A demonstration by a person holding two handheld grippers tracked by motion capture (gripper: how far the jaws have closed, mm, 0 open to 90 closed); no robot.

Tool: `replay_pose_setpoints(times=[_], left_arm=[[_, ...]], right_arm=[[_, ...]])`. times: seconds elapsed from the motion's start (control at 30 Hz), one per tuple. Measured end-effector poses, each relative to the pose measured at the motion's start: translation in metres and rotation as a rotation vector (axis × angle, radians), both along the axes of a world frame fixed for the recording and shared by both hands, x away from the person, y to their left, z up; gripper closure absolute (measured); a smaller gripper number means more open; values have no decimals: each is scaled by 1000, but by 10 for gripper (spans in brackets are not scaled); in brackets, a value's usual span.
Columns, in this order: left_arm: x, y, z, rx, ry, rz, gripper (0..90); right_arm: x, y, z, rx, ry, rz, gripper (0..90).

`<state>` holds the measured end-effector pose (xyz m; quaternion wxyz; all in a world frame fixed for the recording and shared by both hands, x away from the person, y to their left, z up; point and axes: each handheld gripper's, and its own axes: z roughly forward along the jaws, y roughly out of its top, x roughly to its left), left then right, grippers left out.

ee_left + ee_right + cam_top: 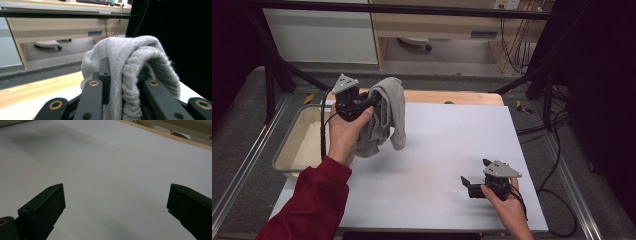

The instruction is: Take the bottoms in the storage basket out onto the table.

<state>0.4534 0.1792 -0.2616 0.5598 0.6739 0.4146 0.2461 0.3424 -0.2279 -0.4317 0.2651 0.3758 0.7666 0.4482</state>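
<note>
1. My left hand-held gripper (371,100) is raised above the far left part of the bench (437,150), its jaws clamped on a grey knitted cloth (387,115).
2. The cloth hangs in folds from the jaws, clear of the white surface; in the left gripper view it drapes over them (135,75).
3. My right hand-held gripper (473,181) sits low near the bench's front right, jaws wide apart.
4. A beige tray (299,145) lies beside the bench's left edge.
</note>
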Motion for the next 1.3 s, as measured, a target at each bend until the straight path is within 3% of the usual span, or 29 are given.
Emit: replay_pose_setpoints(times=[1.3], left_arm=[[-6,-26,-32,17,47,-59,763]], right_arm=[[0,0,-1,-4,4,4,21]])
